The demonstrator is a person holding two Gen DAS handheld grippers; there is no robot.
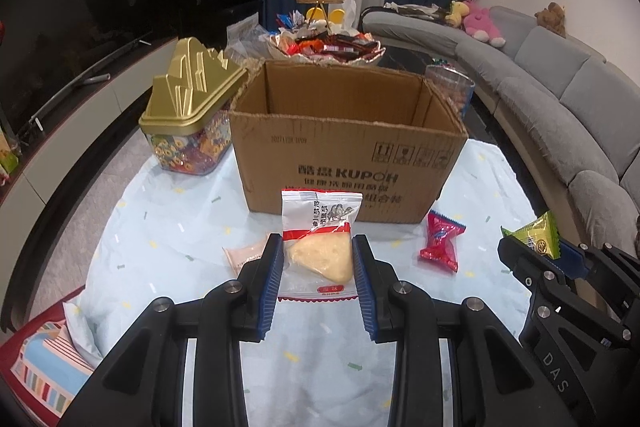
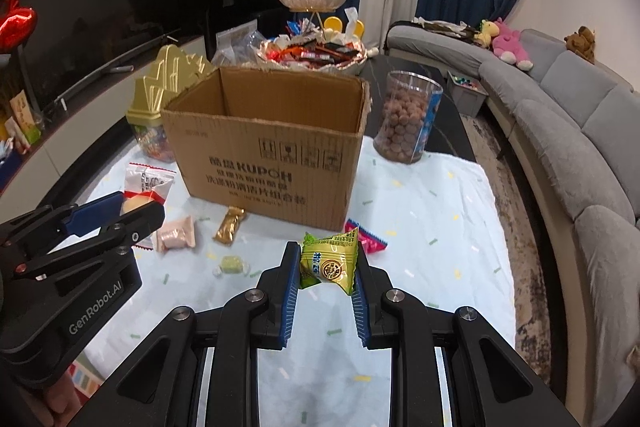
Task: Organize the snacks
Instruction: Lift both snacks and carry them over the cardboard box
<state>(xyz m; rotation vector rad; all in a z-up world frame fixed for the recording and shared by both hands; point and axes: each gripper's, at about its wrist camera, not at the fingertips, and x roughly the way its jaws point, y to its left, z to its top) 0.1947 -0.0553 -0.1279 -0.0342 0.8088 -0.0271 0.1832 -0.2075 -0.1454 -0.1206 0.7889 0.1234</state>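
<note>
Above the pale tablecloth (image 1: 168,227), before the open cardboard box (image 1: 348,155), my left gripper (image 1: 318,263) pinches a white-red cheese packet (image 1: 320,247), its long axis upright, red label on top. My right gripper (image 2: 327,265) pinches a green candy packet (image 2: 328,263), its corner pointing up.

One cardboard box (image 2: 264,151) — two jars (image 2: 408,117) — six wrapped snacks (image 2: 328,263).

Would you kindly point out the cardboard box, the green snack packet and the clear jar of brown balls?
cardboard box (image 2: 264,155): right wrist view, on its printed front wall.
green snack packet (image 2: 330,265): right wrist view, on the round emblem.
clear jar of brown balls (image 2: 404,119): right wrist view, on its side wall.
</note>
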